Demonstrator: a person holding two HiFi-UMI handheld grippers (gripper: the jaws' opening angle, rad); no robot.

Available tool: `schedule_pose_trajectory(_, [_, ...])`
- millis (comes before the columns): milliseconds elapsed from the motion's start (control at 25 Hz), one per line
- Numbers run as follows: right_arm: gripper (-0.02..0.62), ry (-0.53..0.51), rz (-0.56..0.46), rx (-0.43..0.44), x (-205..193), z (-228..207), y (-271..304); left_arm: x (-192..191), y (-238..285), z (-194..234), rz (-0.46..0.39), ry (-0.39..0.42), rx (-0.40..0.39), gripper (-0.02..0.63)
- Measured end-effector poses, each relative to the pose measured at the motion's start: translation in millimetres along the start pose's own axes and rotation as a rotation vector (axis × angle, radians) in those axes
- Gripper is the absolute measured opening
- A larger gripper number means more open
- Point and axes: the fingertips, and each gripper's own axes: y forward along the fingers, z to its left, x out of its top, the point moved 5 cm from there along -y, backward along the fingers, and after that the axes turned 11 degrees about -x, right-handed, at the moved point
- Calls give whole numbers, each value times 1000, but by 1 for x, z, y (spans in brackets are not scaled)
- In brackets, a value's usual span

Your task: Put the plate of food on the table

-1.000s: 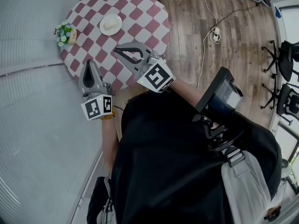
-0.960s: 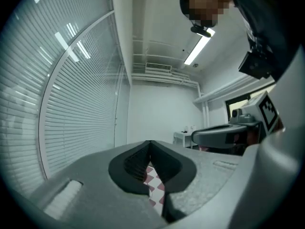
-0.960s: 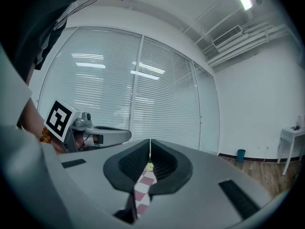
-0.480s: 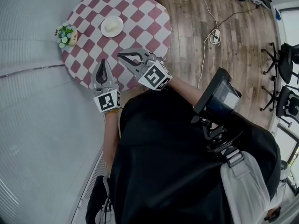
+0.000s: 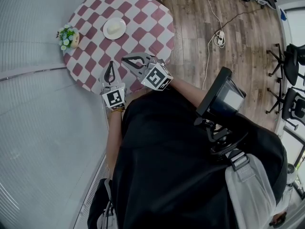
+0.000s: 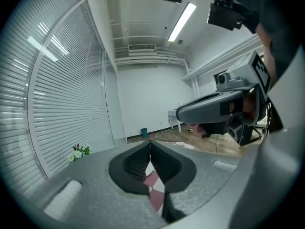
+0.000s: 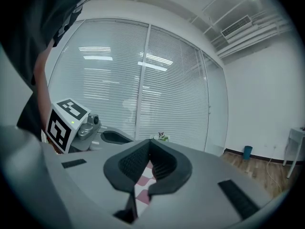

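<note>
A white plate of food [image 5: 114, 28] rests on the round table with the red-and-white checked cloth [image 5: 143, 18], in its far part. My left gripper [image 5: 111, 64] hangs over the table's near edge, jaws shut and empty, pointing toward the plate. Just to its right my right gripper [image 5: 125, 58] is also over the near edge, shut with nothing held. In the left gripper view the fingertips [image 6: 150, 143] meet over checked cloth, and the right gripper [image 6: 214, 109] shows alongside. In the right gripper view the closed tips [image 7: 150, 142] face the blinds, with the left gripper [image 7: 71, 123] beside them.
A small pot of flowers [image 5: 67, 36] stands at the table's left edge. Window blinds [image 5: 33, 128] run along the left. A power strip with cables [image 5: 219, 35] lies on the wood floor, and office chairs [image 5: 290, 61] stand at the far right.
My left gripper has swung right and forward to the table's near edge, now close beside the right gripper. The right gripper has barely shifted. The plate has stayed put.
</note>
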Motion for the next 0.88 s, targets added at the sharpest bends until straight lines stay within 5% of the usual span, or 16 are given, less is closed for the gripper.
schedule_pose_trajectory(320, [9, 23, 116, 57, -36, 7, 3, -27, 0, -15, 62, -6, -21, 8])
schedule_pose_trajectory(880, [9, 42, 160, 57, -47, 2, 4, -42, 0, -23, 100, -25, -46, 8])
